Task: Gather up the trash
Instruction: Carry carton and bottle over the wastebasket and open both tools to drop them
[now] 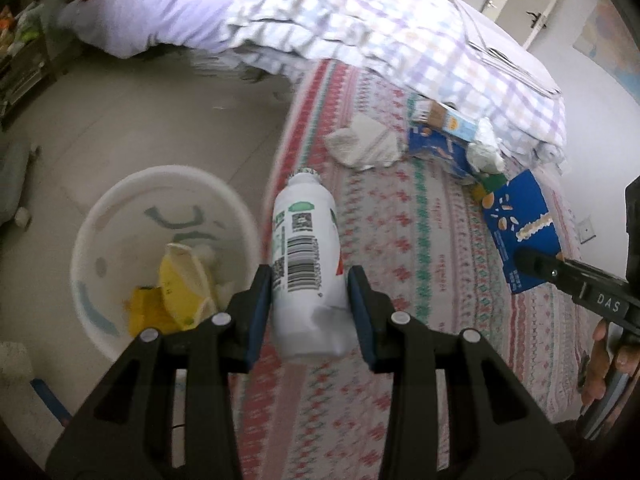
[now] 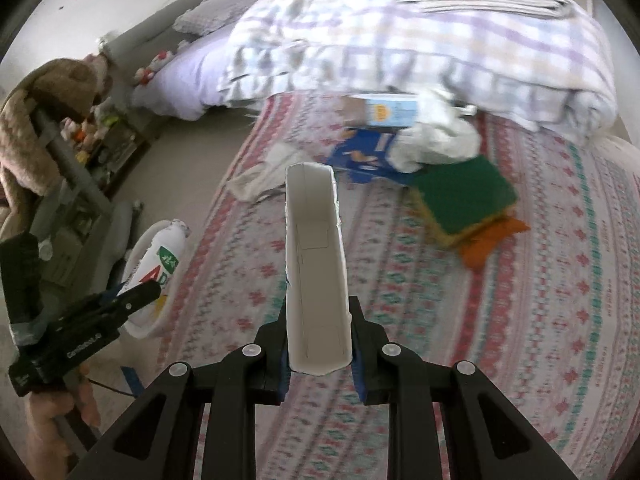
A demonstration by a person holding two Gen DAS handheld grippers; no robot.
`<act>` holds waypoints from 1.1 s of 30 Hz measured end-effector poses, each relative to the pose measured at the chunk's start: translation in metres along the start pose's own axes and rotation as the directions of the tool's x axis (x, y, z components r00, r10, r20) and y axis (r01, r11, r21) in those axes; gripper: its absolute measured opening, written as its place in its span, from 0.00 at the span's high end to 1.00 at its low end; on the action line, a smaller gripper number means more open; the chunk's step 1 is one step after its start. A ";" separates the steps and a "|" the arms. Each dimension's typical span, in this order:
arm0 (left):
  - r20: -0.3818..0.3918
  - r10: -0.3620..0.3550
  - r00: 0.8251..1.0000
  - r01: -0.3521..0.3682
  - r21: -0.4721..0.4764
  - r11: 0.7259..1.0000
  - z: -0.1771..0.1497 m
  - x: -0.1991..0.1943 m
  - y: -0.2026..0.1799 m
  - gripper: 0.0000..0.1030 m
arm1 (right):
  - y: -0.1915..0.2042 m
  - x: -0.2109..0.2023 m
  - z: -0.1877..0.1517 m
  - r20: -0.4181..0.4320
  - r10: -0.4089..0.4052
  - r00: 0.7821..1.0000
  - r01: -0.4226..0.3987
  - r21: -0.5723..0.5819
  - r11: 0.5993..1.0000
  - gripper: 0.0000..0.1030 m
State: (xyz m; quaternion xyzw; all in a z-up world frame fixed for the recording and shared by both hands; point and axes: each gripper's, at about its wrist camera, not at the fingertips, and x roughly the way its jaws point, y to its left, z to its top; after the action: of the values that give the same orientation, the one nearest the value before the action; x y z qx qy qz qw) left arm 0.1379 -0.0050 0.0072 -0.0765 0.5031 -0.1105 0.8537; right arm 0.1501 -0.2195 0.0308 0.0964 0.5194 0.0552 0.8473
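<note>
Much of both views is smeared by motion, and each fisheye cuts off the room's edges. In the left wrist view, a dark shelf [image 1: 22,60] at the far left is only half seen, its contents an unreadable jumble. The white plastic bin [image 1: 160,256] stands on pale floor tiles [image 1: 140,120] beside the bed; inside it lie yellow wrappers [image 1: 176,292], crumpled and partly hidden by the gripper's black frame. The left gripper [image 1: 310,300] holds a white plastic bottle [image 1: 306,264], smooth, round, with a barcode label; its blue pads press both sides, jaws partly apart around it. The bottle hangs just over the bed's edge, close beside the bin's rim. Further right a crumpled white tissue [image 1: 362,144], a blue box [image 1: 520,228] and smaller cartons [image 1: 448,120] lie on the patterned bedspread [image 1: 440,280], some tucked under a folded checked quilt [image 1: 380,32]. At the right edge the right gripper's tip and a hand [image 1: 600,364] are cut off.

In the right wrist view, a brown plush toy [image 2: 48,120] fills the left edge, blurred. The right gripper [image 2: 318,344] clamps a flattened white cardboard carton [image 2: 316,272], open at the far end, its jaws narrow around it, above the bedspread. A green and yellow sponge [image 2: 464,200] lies to the right beside an orange scrap [image 2: 492,240].
</note>
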 end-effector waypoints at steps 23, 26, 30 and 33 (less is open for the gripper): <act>0.002 0.131 0.991 -0.126 -0.238 0.963 -0.004 -0.031 0.108 0.21 | 0.133 0.063 -0.010 -0.075 0.115 0.991 -0.126 -0.159 0.979 0.77; -0.007 0.179 0.984 -0.176 -0.246 0.953 -0.005 -0.037 0.119 0.18 | 0.144 0.068 -0.011 -0.083 0.109 0.991 -0.123 -0.183 0.975 0.77; -0.046 0.243 0.969 -0.246 -0.242 0.938 -0.011 -0.037 0.130 0.11 | 0.157 0.077 -0.007 -0.098 0.110 0.989 -0.127 -0.192 0.973 0.77; -0.046 0.269 0.962 -0.272 -0.229 0.935 -0.013 -0.039 0.137 0.09 | 0.167 0.085 -0.002 -0.103 0.122 0.987 -0.140 -0.195 0.971 0.76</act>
State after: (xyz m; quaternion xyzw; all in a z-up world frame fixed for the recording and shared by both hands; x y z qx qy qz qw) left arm 0.1230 0.1369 0.0009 -0.1057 0.5242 0.0672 0.8423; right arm 0.1881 -0.0396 -0.0069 0.0415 0.5413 0.1676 0.8229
